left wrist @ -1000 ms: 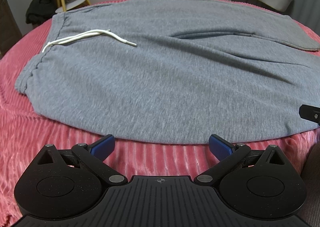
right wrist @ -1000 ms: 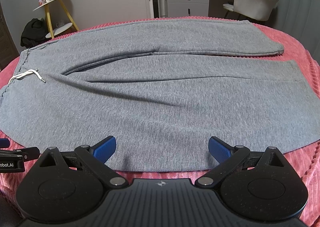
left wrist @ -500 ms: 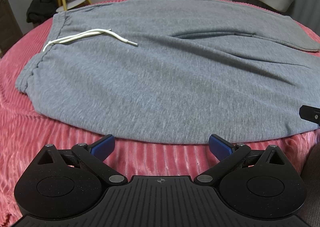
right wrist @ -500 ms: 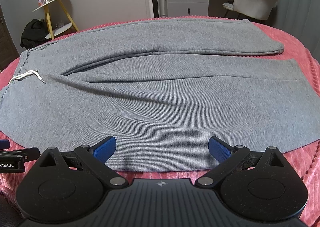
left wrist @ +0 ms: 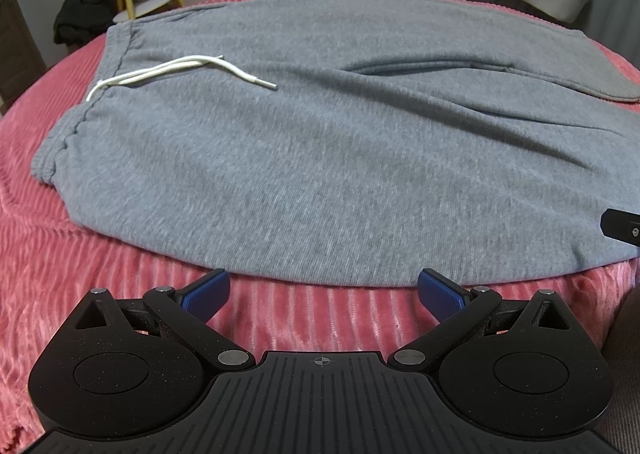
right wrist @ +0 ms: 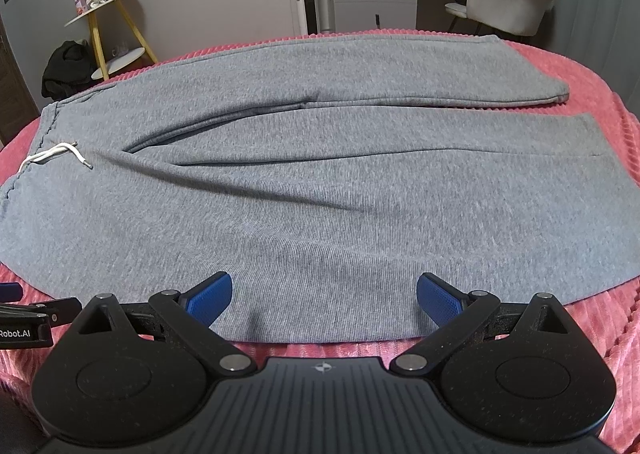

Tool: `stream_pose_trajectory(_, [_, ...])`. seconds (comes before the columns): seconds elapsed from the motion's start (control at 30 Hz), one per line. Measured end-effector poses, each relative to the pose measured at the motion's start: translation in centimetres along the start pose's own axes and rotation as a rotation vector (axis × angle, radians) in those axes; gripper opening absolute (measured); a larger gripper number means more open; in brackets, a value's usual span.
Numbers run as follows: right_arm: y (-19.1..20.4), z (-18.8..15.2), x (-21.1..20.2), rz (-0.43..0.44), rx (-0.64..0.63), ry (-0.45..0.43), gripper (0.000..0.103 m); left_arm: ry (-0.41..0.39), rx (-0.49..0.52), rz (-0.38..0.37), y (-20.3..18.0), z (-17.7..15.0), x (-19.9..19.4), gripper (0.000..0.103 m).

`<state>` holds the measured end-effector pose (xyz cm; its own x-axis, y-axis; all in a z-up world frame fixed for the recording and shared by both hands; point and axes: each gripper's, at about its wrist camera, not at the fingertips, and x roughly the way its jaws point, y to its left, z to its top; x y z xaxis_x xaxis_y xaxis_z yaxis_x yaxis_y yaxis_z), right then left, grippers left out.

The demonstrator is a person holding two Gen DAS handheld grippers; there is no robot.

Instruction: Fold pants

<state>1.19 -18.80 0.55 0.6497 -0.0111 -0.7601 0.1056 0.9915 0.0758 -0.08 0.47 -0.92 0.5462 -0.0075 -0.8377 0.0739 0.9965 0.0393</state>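
Grey sweatpants lie flat across a pink ribbed blanket, waistband to the left, both legs running right. A white drawstring rests on the fabric near the waistband. My left gripper is open, just short of the near hem with nothing between its blue pads. In the right wrist view the pants fill the middle, and the drawstring shows at far left. My right gripper is open too, its blue pads hovering over the near edge of the closer leg. Part of the left gripper shows at the lower left.
A yellow-legged side table and a dark bundle stand beyond the blanket at the back left. A grey cabinet and a pale chair sit at the back right. The blanket drops away on the right.
Both views have shifted only slightly; the pants and the open grippers stay as they were.
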Motion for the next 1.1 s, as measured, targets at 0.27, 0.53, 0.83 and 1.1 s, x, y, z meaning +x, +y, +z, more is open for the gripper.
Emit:
stream_pose_trajectory(0.27, [-0.14, 0.08, 0.02, 0.003, 0.002, 0.002, 0.099, 0.011, 0.0, 0.003, 0.0, 0.28, 0.15, 0.103])
stream_pose_trajectory(0.53, [-0.25, 0.06, -0.25, 0.018, 0.01, -0.003, 0.099, 0.009, -0.001, 0.009, -0.04, 0.31, -0.05, 0.103])
stream_pose_trajectory(0.83, [-0.43, 0.24, 0.1, 0.036, 0.022, 0.014, 0.099, 0.021, -0.004, 0.019, -0.1, 0.51, 0.14, 0.103])
stream_pose_trajectory(1.1, [-0.6, 0.33, 0.65, 0.058, 0.028, 0.036, 0.099, 0.039, 0.001, 0.022, -0.15, 0.63, 0.59, 0.103])
